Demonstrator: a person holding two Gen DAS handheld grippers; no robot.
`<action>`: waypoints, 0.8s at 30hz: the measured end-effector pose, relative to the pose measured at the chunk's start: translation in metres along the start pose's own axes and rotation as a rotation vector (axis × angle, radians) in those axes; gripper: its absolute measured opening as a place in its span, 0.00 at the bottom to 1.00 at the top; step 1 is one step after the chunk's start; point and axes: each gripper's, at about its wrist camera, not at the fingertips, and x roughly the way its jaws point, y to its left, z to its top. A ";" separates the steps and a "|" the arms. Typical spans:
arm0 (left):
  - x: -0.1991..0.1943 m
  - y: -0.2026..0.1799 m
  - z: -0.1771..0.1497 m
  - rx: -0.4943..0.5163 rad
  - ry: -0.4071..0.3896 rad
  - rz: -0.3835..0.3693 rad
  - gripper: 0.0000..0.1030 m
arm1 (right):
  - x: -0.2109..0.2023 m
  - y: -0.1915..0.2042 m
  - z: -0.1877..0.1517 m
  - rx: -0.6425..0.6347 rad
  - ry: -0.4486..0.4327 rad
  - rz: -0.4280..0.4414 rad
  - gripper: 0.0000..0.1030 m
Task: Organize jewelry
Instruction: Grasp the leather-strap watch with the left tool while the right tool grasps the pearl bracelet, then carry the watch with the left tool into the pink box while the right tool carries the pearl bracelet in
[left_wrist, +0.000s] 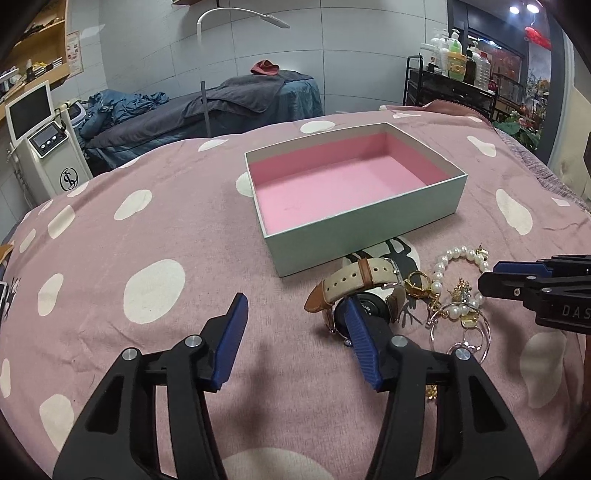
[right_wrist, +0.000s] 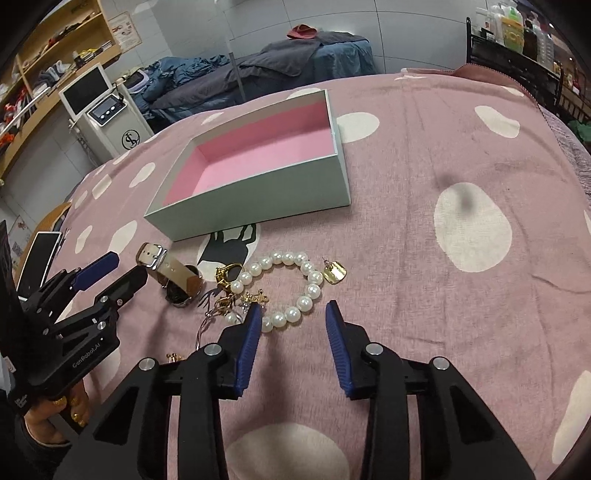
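- The left gripper (left_wrist: 295, 314) hangs over the pink spotted bedspread (left_wrist: 155, 236), jaws partly apart and gripping nothing; one blue pad reaches over the watch (left_wrist: 360, 291) lying below it
- The right gripper (right_wrist: 293, 314) stands narrower, also empty, its pads above the near arc of the pearl bracelet (right_wrist: 291, 284)
- The jewelry lies in a loose heap just in front of the open box (right_wrist: 258, 192): watch, gold ring (right_wrist: 229, 275), bracelet, gold earring (right_wrist: 334, 274), thin hoops (left_wrist: 476, 332)
- The box, pink inside, sits mid-bedspread with nothing in it
- A hand (right_wrist: 55, 417) holds the left gripper's handle
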 end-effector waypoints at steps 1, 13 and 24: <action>0.004 -0.001 0.002 0.001 0.001 -0.001 0.50 | 0.003 0.001 0.002 0.002 0.004 -0.004 0.28; 0.018 -0.002 0.000 -0.043 0.013 -0.034 0.14 | 0.008 -0.004 0.003 -0.036 -0.048 0.002 0.09; -0.015 0.009 0.003 -0.042 -0.013 -0.070 0.13 | -0.043 0.018 0.002 -0.214 -0.191 0.108 0.09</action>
